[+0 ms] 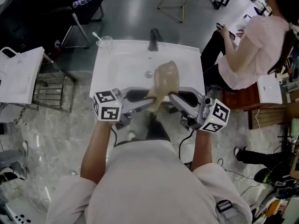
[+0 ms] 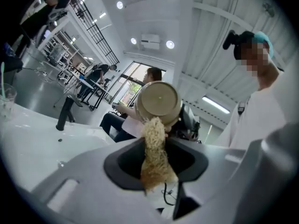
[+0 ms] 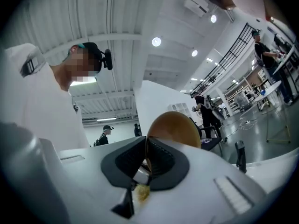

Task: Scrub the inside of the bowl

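A tan bowl (image 1: 167, 78) hangs tilted over the white sink (image 1: 112, 64). My right gripper (image 1: 167, 98) is shut on its rim. In the right gripper view the bowl (image 3: 180, 127) rises just past the gripper (image 3: 147, 164), its thin edge pinched between the dark pads. My left gripper (image 1: 148, 105) is shut on a tan fibrous scrubber (image 1: 155, 101). In the left gripper view the scrubber (image 2: 154, 153) stands up from between that gripper's (image 2: 156, 171) pads and reaches the bowl (image 2: 159, 101), whose underside faces this camera. The inside of the bowl is hidden.
A dark faucet (image 1: 153, 38) stands at the sink's far edge, and a clear cup with a spoon (image 1: 104, 42) sits at its far left corner. A seated person (image 1: 247, 45) is close on the right. A wire rack with a white bag (image 1: 21, 76) stands on the left.
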A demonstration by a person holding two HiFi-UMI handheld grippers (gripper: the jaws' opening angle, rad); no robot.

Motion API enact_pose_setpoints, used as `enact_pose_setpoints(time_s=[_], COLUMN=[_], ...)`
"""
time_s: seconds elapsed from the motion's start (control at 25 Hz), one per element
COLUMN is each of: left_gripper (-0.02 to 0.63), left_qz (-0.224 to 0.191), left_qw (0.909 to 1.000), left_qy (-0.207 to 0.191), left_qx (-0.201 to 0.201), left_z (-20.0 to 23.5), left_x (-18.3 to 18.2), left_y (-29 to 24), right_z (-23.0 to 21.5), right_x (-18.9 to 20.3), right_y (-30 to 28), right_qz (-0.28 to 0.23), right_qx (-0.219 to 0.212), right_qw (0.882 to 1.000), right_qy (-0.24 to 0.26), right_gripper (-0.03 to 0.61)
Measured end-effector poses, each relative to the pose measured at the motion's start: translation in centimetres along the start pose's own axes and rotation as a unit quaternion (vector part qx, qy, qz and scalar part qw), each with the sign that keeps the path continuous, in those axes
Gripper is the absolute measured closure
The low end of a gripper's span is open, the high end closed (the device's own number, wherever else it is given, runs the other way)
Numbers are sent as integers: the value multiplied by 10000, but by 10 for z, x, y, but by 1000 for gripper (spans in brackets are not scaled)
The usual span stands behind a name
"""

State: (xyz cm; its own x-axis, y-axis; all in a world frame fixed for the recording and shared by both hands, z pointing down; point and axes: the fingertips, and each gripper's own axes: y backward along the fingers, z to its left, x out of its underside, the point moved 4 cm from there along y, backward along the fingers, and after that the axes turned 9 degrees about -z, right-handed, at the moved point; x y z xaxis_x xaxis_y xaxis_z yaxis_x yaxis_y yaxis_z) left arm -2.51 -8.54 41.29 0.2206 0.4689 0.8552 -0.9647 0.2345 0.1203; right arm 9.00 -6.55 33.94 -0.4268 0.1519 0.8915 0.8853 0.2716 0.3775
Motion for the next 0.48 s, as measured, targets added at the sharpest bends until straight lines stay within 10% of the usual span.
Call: enact_pose_setpoints(time_s=[0.48], left_gripper=[477], left_qz=[30], left_qw=[9981], left_qy=[-609], left_qx=[62], left_z=[-18], left_x=[-22], left_y=[8], right_z=[-22], right_x=[26], right_y=[-1], right_qz=[784], right_qx=[824], right_qw=[9931], right_qy=[286], right_gripper=[558])
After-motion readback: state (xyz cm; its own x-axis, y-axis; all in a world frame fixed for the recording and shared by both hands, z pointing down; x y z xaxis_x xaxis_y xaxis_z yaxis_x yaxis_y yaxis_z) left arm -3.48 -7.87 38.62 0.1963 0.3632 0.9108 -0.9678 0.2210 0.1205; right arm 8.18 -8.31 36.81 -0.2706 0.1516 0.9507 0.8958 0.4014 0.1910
